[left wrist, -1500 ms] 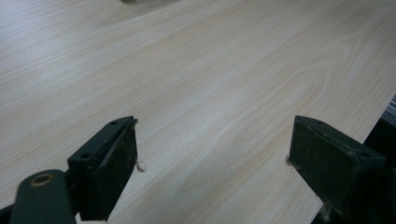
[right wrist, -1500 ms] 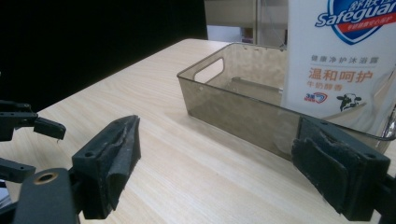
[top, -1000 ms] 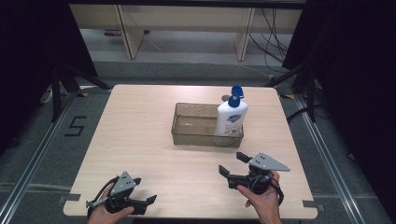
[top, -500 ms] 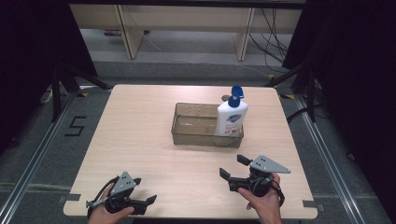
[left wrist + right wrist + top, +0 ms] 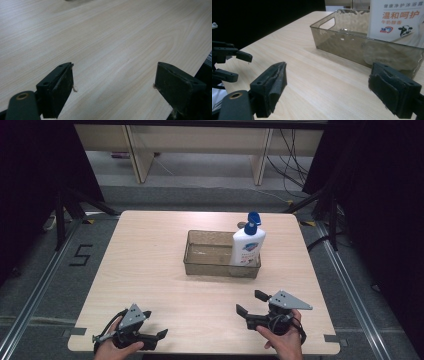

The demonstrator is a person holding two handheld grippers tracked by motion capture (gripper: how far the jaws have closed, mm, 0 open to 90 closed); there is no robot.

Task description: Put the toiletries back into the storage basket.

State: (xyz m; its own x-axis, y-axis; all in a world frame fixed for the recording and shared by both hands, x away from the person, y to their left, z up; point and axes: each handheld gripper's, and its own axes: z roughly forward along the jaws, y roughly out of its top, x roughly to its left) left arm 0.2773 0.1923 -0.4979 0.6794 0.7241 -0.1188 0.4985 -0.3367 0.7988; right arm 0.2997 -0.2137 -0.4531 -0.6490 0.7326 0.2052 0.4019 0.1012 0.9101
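A translucent grey-brown bin [image 5: 220, 269] sits at the middle of the wooden table [image 5: 150, 260]. A white pump bottle [image 5: 247, 246] with a blue cap stands upright in its right end. My right gripper [image 5: 250, 303] rests near the front edge, right of centre, open and holding nothing. In the right gripper view its jaws [image 5: 327, 82] stand wide apart, facing the bin [image 5: 342, 45] and the bottle's label [image 5: 397, 20]. My left gripper [image 5: 155, 324] lies at the front left corner, open and holding nothing, with bare wood between its jaws [image 5: 113, 82].
The table's front edge runs just under both hands. Dark curtains close off both sides, and shelf legs and cables stand on the floor behind the table. The left gripper [image 5: 238, 65] appears at the left of the right gripper view.
My right gripper has drawn back slightly toward the front edge. The left gripper, the bin and the bottle have stayed where they were.
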